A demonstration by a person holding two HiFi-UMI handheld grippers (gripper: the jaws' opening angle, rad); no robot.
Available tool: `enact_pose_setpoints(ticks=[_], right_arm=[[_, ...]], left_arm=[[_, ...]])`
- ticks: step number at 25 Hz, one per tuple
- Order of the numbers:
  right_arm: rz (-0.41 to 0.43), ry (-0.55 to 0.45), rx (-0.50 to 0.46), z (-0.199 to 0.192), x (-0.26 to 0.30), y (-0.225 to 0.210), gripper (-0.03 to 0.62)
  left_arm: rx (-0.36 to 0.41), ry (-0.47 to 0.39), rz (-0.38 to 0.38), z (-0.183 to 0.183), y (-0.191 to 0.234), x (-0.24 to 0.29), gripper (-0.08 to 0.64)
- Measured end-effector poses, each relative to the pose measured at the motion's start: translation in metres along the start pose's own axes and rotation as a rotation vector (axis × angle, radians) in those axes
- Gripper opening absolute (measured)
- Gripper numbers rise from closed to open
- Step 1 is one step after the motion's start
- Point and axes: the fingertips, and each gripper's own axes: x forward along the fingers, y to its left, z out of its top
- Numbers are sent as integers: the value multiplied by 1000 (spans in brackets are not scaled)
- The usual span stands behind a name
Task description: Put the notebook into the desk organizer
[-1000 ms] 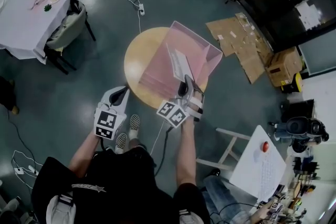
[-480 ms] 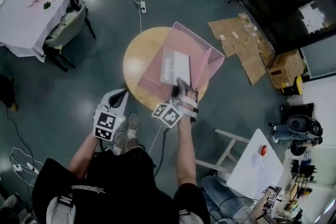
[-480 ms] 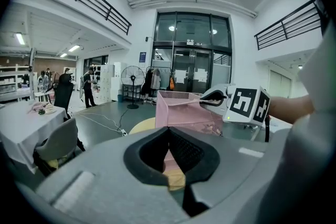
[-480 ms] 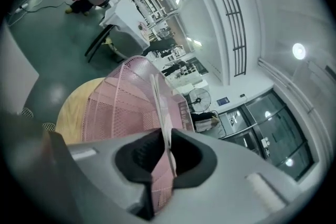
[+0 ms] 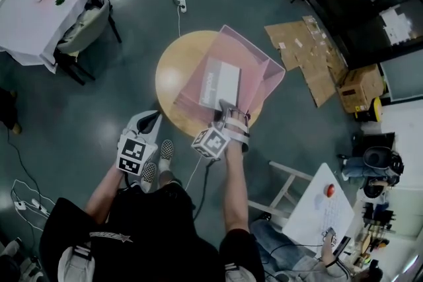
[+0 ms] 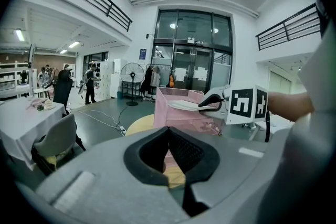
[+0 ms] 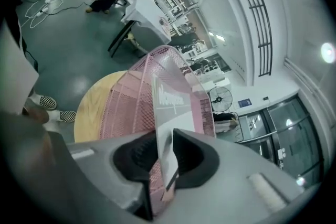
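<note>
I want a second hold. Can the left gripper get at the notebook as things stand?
Probably yes. The left gripper hangs open beside the table; the notebook is over the organizer, left edge bare. The right gripper, whose jaws have just been opening round it, takes only the near edge.

Dim, dark-cornered head view; brighter, fisheye-warped gripper views.

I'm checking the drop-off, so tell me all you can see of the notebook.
The notebook is thin and closed, with a pale grey-white cover bearing dark print near one edge. It lies nearly flat over the open top of the pink mesh desk organizer on the round wooden table. One corner sits between the jaws of the right gripper, which have just been opening; a gap shows beside it on one side.
</note>
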Motion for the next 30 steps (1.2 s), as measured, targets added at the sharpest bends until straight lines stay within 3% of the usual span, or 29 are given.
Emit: enact_pose_setpoints(ticks=[4,13,20,30], right_arm=[[24,-3,8,1,-1,-2,83],[138,-19,104,-3,-11,-5,215],[198,-32,121,-1,-24,0,255],[205,-30,146,-2,-41,7,265]], left_arm=[[0,10,-18,-3,-6,1,11],[-23,21,3,-7,1,-2,11],[-20,13,0,-3,-1,-7,11],[-1,4,-14,-1,-7,-19,11]])
